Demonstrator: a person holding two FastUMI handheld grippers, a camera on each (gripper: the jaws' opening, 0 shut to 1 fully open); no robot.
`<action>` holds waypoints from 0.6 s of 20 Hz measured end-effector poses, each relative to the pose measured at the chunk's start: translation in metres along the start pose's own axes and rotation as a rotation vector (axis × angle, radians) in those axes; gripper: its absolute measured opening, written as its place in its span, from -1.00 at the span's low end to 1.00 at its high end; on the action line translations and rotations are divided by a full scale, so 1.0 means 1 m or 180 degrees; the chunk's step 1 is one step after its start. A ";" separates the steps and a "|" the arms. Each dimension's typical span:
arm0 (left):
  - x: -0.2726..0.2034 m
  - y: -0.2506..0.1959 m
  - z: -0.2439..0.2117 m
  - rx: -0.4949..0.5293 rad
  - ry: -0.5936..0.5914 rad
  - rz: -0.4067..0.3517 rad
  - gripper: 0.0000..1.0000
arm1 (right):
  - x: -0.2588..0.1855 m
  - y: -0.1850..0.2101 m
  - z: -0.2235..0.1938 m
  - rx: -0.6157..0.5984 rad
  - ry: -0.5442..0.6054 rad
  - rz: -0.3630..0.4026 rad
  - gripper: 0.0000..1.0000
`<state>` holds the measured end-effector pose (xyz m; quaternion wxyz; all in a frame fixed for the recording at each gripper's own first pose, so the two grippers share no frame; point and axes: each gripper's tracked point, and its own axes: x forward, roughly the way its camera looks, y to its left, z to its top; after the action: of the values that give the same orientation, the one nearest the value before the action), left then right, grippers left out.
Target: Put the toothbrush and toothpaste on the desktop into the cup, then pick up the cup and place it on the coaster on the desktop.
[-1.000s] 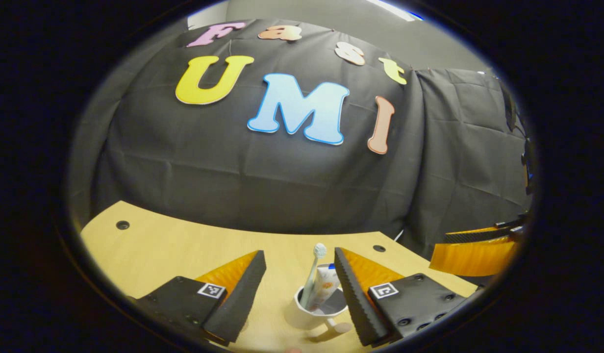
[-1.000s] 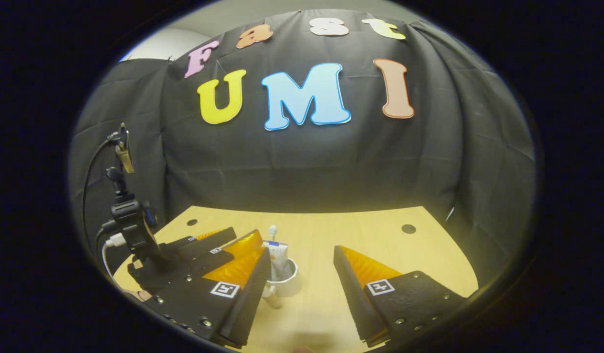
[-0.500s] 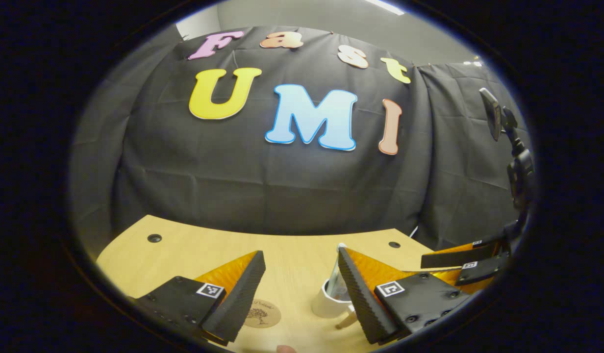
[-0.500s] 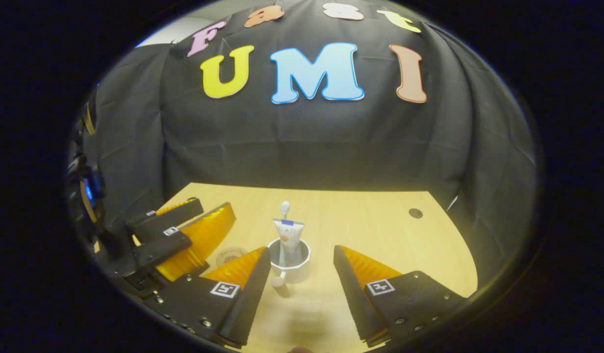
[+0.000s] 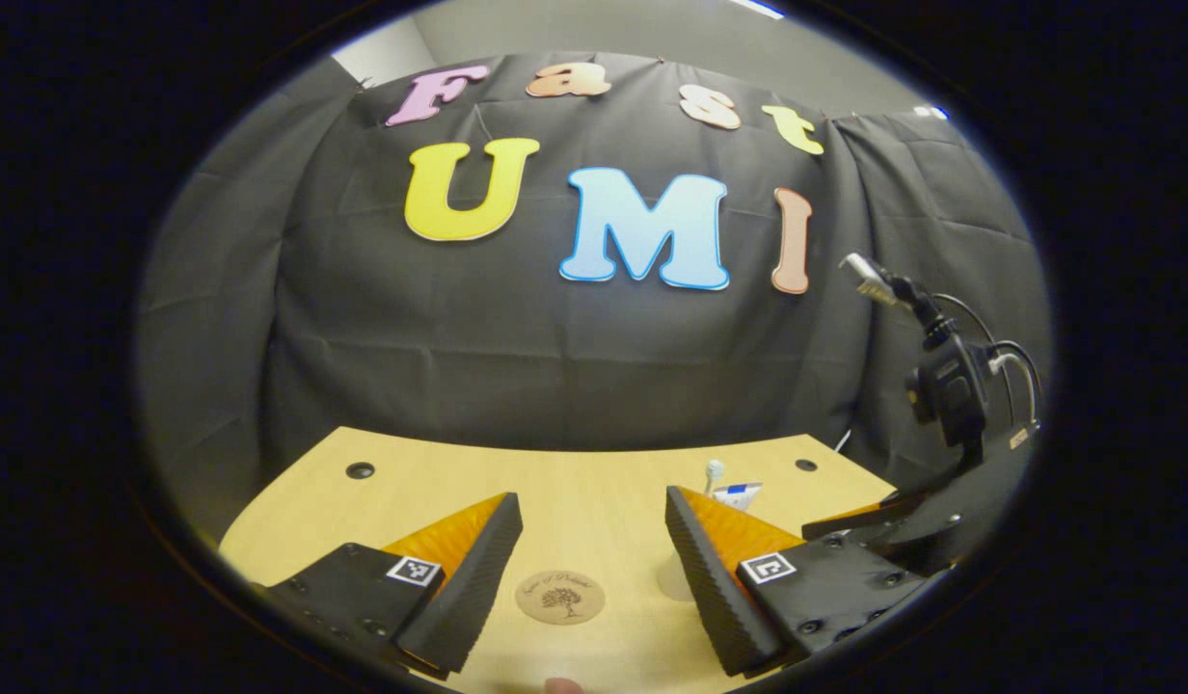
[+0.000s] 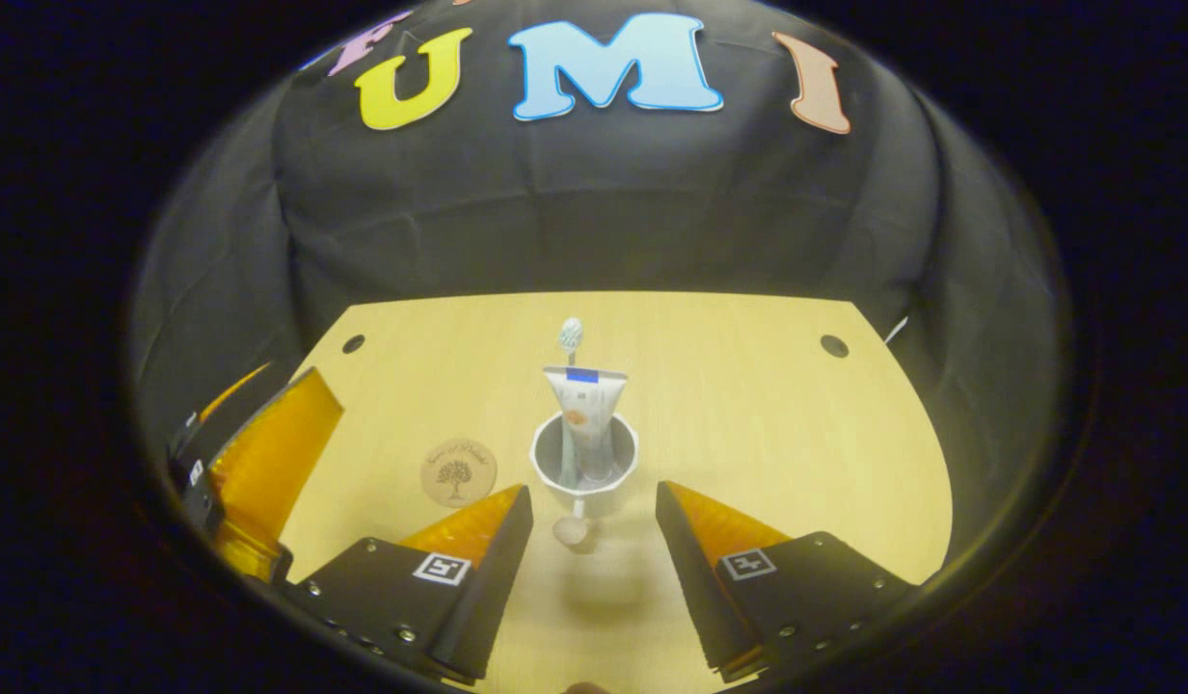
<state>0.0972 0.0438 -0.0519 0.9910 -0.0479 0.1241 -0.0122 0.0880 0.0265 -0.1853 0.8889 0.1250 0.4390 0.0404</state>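
Observation:
A white cup [image 6: 584,461] stands upright on the wooden desktop [image 6: 748,386], holding the toothpaste tube [image 6: 582,410] and the toothbrush [image 6: 571,335]. Its handle [image 6: 573,528] points toward my right gripper [image 6: 592,495], which is open just short of the cup, one finger on each side of the handle. The round coaster [image 6: 458,471] lies left of the cup. In the left gripper view the coaster [image 5: 559,597] lies between the fingers of my open left gripper [image 5: 592,499]. The toothbrush head [image 5: 714,470] and tube top [image 5: 739,493] peek over its right finger, which hides the cup.
The desktop has small round holes near its back corners [image 6: 353,343] [image 6: 832,345]. The black cloth wall closes the back. My left gripper [image 6: 266,463] shows at the desk's left edge; the right gripper's body and camera mount [image 5: 946,395] stand right of the cup.
My left gripper has swung left off the cup, so the coaster now sits between its fingers. My right gripper has lifted and tipped down, centring on the cup.

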 end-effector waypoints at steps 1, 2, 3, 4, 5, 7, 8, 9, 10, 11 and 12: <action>-0.002 0.002 -0.001 -0.0004 0.0004 0.0017 0.93 | 0.003 0.001 -0.005 0.0026 0.0097 -0.0014 0.59; -0.003 0.003 -0.002 -0.0013 0.0017 0.0029 0.93 | 0.006 0.001 -0.008 0.0053 0.0189 -0.0019 0.58; -0.005 0.006 -0.003 -0.0021 0.0036 0.0036 0.93 | 0.008 0.001 -0.010 0.0082 0.0276 -0.0016 0.58; -0.006 0.007 -0.006 -0.0031 0.0059 0.0044 0.93 | 0.010 0.001 -0.013 0.0097 0.0375 -0.0024 0.58; -0.007 0.009 -0.008 -0.0042 0.0081 0.0036 0.93 | 0.011 0.000 -0.014 0.0110 0.0453 -0.0052 0.58; -0.010 0.012 -0.014 -0.0080 0.0134 0.0012 0.93 | 0.016 0.000 -0.019 0.0128 0.0628 -0.0122 0.58; -0.010 0.014 -0.017 -0.0102 0.0157 -0.0005 0.93 | 0.021 0.002 -0.021 0.0163 0.0689 -0.0137 0.58; -0.010 0.016 -0.019 -0.0119 0.0177 -0.0023 0.93 | 0.027 0.003 -0.024 0.0195 0.0743 -0.0154 0.58; -0.009 0.019 -0.023 -0.0131 0.0200 -0.0021 0.94 | 0.032 0.005 -0.027 0.0222 0.0802 -0.0171 0.58; -0.006 0.022 -0.025 -0.0146 0.0222 -0.0028 0.94 | 0.037 0.005 -0.030 0.0238 0.0858 -0.0191 0.56; -0.006 0.025 -0.028 -0.0161 0.0235 -0.0034 0.89 | 0.041 0.005 -0.032 0.0240 0.0910 -0.0219 0.56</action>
<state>0.0853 0.0662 -0.0797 0.9842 -0.0731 0.1606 -0.0160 0.0881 0.0450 -0.2346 0.8128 0.1361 0.5663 0.0107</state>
